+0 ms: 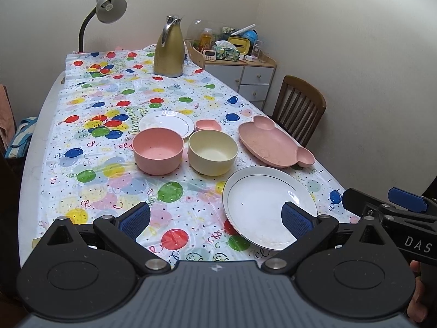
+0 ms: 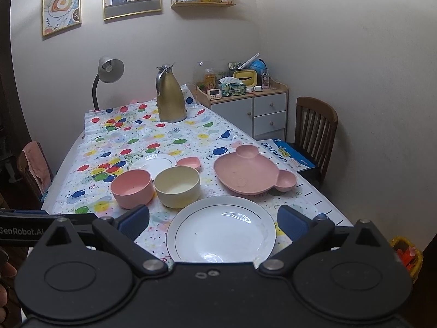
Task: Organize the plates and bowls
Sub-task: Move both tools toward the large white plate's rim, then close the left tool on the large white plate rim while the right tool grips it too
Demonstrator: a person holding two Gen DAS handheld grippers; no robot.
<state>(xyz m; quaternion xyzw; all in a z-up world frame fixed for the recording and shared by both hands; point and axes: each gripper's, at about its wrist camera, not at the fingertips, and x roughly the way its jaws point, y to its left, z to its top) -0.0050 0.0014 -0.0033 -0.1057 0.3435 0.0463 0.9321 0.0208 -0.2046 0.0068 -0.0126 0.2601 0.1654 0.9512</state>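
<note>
A large white plate [image 1: 262, 205] [image 2: 221, 228] lies near the table's front edge. Behind it stand a pink bowl [image 1: 158, 150] [image 2: 132, 184] and a cream bowl [image 1: 213, 151] [image 2: 177, 186] side by side. Further back are a small white plate [image 1: 166, 123] [image 2: 153, 162], a small pink dish [image 1: 208, 125] [image 2: 188, 162] and a pink bear-shaped plate [image 1: 273, 143] [image 2: 254, 173]. My left gripper [image 1: 215, 218] is open and empty, above the cloth left of the large plate. My right gripper [image 2: 215, 222] is open and empty, held over the large plate.
The table [image 1: 35, 142] has a balloon-print cloth [image 1: 90, 104]. A gold jug [image 1: 168, 49] [image 2: 170, 98] and a desk lamp [image 1: 109, 8] stand at the far end. A wooden chair [image 1: 300, 109] [image 2: 314, 125] and a drawer cabinet [image 2: 256, 109] are at the right.
</note>
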